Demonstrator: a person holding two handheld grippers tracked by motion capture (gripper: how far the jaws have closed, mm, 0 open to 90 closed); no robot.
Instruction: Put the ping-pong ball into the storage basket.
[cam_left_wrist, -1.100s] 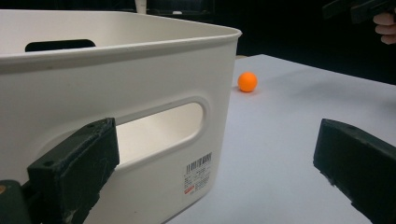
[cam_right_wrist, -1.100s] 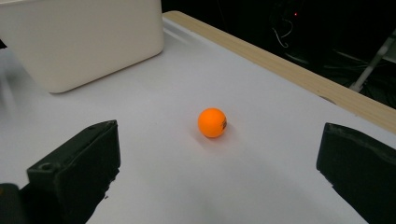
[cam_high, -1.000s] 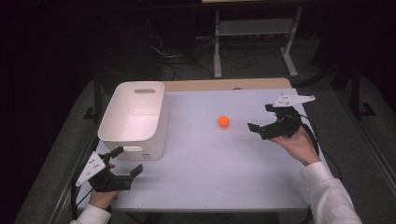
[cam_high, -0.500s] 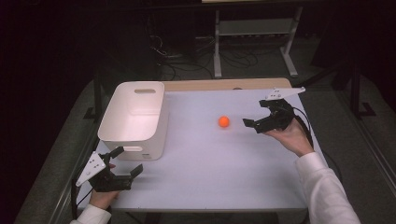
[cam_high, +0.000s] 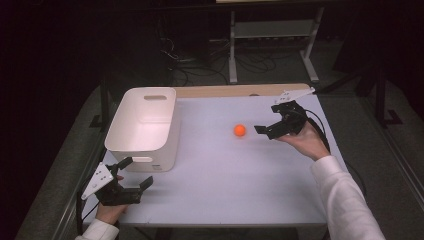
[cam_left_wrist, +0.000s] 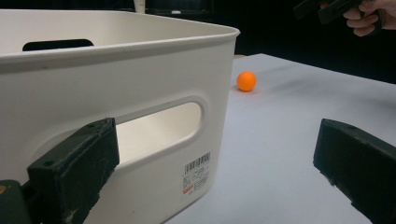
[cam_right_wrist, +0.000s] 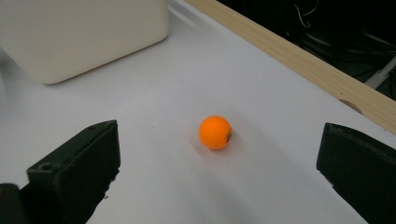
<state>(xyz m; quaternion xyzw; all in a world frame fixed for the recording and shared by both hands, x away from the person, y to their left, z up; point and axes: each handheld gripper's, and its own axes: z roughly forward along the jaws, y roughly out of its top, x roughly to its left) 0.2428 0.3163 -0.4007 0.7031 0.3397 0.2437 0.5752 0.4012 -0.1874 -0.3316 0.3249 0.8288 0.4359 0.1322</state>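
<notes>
A small orange ball (cam_high: 240, 130) lies on the white table (cam_high: 225, 175), right of the middle. My right gripper (cam_high: 268, 120) hovers open just to the right of it, jaws pointed at the ball and apart from it. In the right gripper view the ball (cam_right_wrist: 215, 132) sits on the table between and beyond the wide-spread jaws of that gripper (cam_right_wrist: 215, 172). My left gripper (cam_high: 136, 173) rests open near the front left corner, close to the front wall of a white plastic bin (cam_high: 169, 145). In the left gripper view the bin (cam_left_wrist: 140, 74) looms close, with the ball (cam_left_wrist: 246, 80) beyond it.
The bin looks empty and has a handle slot and a barcode label (cam_left_wrist: 196, 170). A wooden strip (cam_high: 225, 91) runs along the table's far edge. Behind it stand a metal rack (cam_high: 272, 35) and floor cables (cam_high: 190, 65). The other hand (cam_left_wrist: 366, 18) shows at top right.
My right gripper has moved left and a little farther back, closing in on the orange ball. The left gripper, the ball and the bin have stayed put.
</notes>
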